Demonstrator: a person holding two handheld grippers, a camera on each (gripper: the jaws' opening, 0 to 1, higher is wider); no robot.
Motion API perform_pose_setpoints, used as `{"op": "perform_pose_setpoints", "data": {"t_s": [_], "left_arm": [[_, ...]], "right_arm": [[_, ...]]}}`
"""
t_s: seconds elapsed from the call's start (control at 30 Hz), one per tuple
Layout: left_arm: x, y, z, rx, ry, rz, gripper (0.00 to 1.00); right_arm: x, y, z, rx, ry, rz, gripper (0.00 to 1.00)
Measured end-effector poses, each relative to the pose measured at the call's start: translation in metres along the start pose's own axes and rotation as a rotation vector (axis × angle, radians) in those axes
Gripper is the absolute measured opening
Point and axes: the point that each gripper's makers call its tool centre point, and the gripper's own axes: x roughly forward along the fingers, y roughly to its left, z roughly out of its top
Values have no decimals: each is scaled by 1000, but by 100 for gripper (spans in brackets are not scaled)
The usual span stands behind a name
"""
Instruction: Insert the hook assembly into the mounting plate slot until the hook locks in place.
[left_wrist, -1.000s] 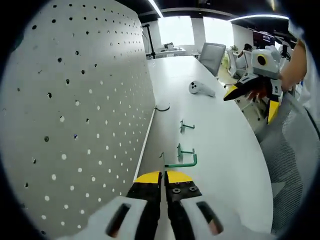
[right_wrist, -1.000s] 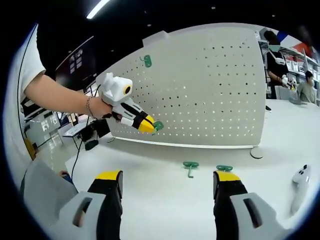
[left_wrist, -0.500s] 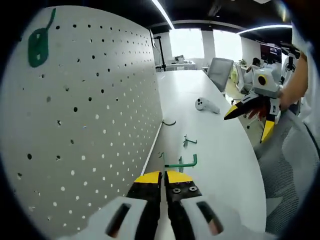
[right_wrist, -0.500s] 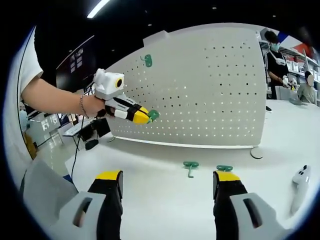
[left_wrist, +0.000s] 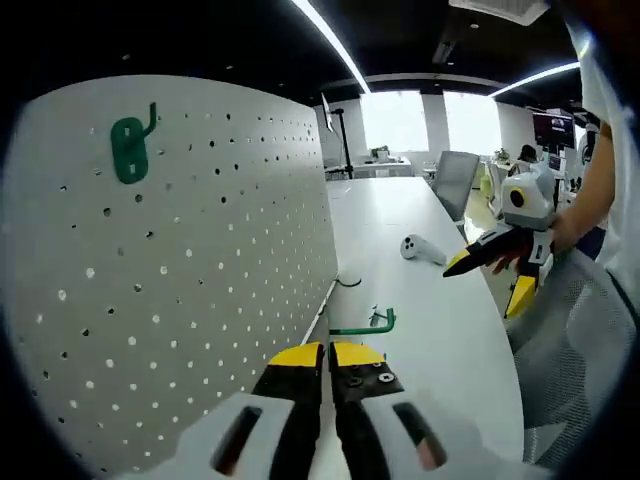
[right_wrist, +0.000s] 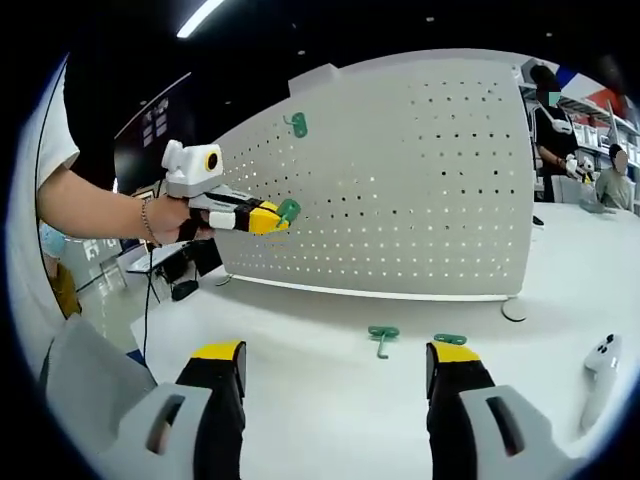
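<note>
Green hook (left_wrist: 362, 327) clamped near pegboard (left_wrist: 200, 260).

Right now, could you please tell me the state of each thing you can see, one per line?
Left gripper: shut on a green hook, held up in the air beside the pegboard.
Right gripper: open, empty, low over the table.
Pegboard: upright, one green hook already hung near its top.
Two spare hooks: lying loose on the table.
White controller: lying on the table.
</note>
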Motion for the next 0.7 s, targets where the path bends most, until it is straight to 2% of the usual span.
{"op": "perform_pose_setpoints", "data": {"t_s": [0.03, 0.27, 0.47, 0.6, 0.7], "left_arm": [[-3, -1, 4, -2, -25, 9, 2], [-16, -6, 7, -22, -56, 46, 2], [-30, -10, 18, -30, -109, 68, 2], [-34, -6, 17, -59, -117, 96, 2], [-37, -10, 19, -56, -126, 100, 2]], "right_arm": [[0, 0, 0, -2, 1, 1, 72], [0, 0, -1, 1, 1, 2, 72], [0, 1, 0, 1, 0, 4, 71], [0, 1, -1, 3, 3, 6, 71], [0, 2, -1, 2, 1, 7, 71]]}}
